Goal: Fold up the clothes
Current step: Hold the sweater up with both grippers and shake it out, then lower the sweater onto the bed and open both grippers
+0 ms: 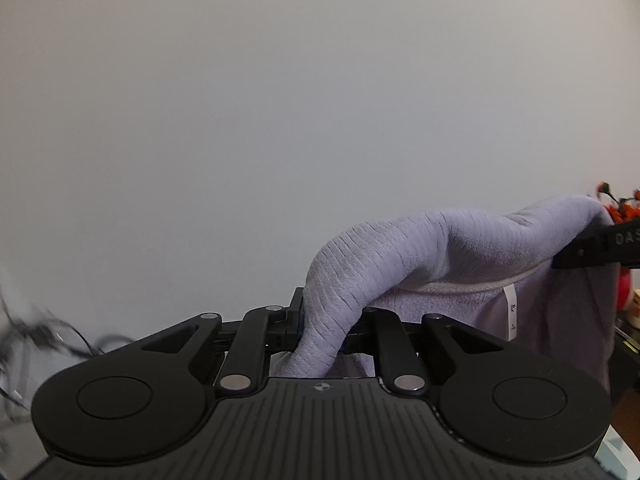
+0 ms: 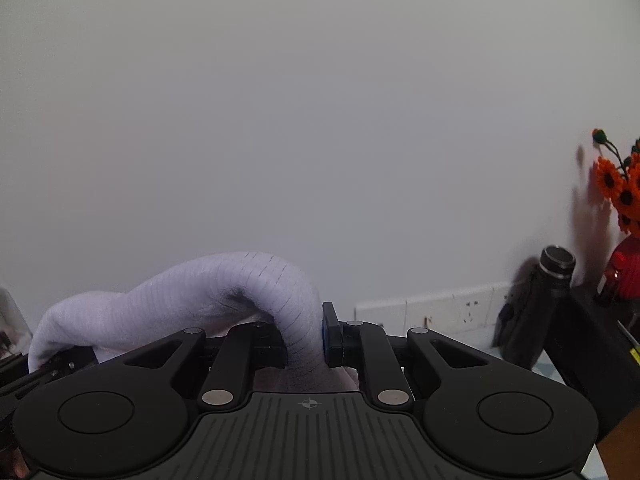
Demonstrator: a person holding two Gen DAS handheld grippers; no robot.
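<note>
A lilac fleece garment point(image 1: 440, 252) is held up in the air in front of a plain white wall. My left gripper point(image 1: 320, 332) is shut on one bunched edge of it. The cloth runs right to my right gripper point(image 1: 596, 248), which enters at the right edge. A white label point(image 1: 511, 312) hangs inside the garment. In the right wrist view my right gripper point(image 2: 306, 344) is shut on the garment point(image 2: 224, 284). The cloth arches left toward my left gripper point(image 2: 52, 364), which shows only as dark parts.
A black bottle point(image 2: 536, 304) stands at the right by wall sockets point(image 2: 440, 308). Orange flowers point(image 2: 620, 184) sit in a red vase point(image 2: 628, 268) on a dark unit. Dark cables point(image 1: 40, 336) lie blurred at the lower left of the left wrist view.
</note>
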